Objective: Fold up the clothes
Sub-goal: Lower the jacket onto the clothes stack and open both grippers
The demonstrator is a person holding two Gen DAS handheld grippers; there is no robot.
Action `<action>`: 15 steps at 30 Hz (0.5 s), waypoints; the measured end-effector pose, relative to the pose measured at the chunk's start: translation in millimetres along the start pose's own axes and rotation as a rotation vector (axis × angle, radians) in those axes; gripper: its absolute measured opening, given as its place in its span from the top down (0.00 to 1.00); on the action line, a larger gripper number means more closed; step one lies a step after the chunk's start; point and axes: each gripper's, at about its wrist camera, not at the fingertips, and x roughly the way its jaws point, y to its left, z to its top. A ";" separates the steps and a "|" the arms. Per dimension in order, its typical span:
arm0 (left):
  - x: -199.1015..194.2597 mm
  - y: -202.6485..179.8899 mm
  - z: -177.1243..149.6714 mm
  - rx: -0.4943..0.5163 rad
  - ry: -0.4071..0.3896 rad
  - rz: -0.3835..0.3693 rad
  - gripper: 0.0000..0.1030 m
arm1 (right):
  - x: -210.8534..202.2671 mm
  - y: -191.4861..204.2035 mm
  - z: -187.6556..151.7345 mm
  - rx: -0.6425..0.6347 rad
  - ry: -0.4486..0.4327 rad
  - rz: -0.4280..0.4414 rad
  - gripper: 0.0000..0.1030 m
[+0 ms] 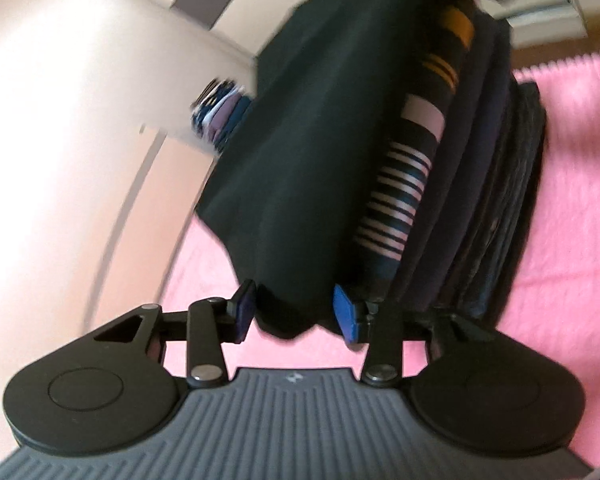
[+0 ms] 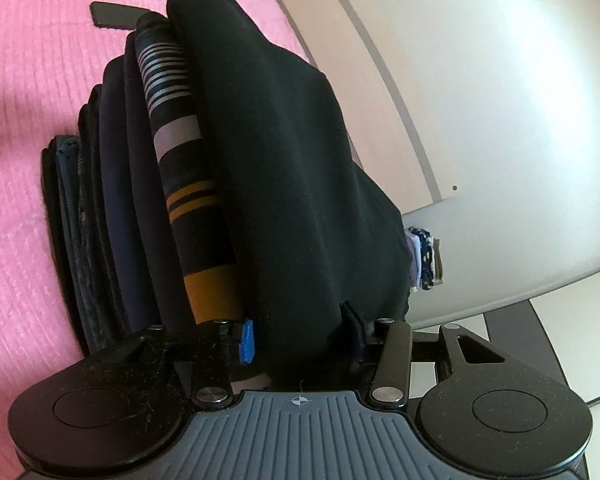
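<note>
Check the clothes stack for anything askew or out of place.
The black garment on top of the stack is not square with it: one side sags past the folded layers, over the pink blanket. Both grippers sit at its edge. Nothing looks damaged.

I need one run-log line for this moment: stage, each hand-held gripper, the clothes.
stage: black garment on folded stack | left hand-held gripper: garment edge between jaws | right hand-held gripper: same | surface: pink blanket

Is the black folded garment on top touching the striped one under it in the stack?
Touching. The right wrist view shows the black garment lying directly against the striped garment along its length, no gap between them; the left wrist view agrees.
</note>
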 end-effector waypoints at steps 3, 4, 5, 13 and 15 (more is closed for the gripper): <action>-1.0 25.4 3.2 -0.089 -0.003 -0.019 0.65 | -1.5 0.0 -0.8 0.013 0.001 -0.007 0.54; -6.6 32.5 3.9 -0.131 -0.022 -0.007 0.65 | -2.0 0.4 -0.9 0.014 0.003 -0.007 0.54; -12.2 39.7 4.7 -0.172 -0.041 0.006 0.65 | -2.4 0.7 -1.0 0.015 0.005 -0.007 0.54; 25.2 87.5 11.8 -0.424 0.012 -0.217 0.70 | -32.6 -22.5 2.7 0.143 0.042 0.108 0.35; 29.5 83.9 14.2 -0.417 0.026 -0.240 0.76 | -50.8 -43.4 4.8 0.318 -0.007 0.185 0.35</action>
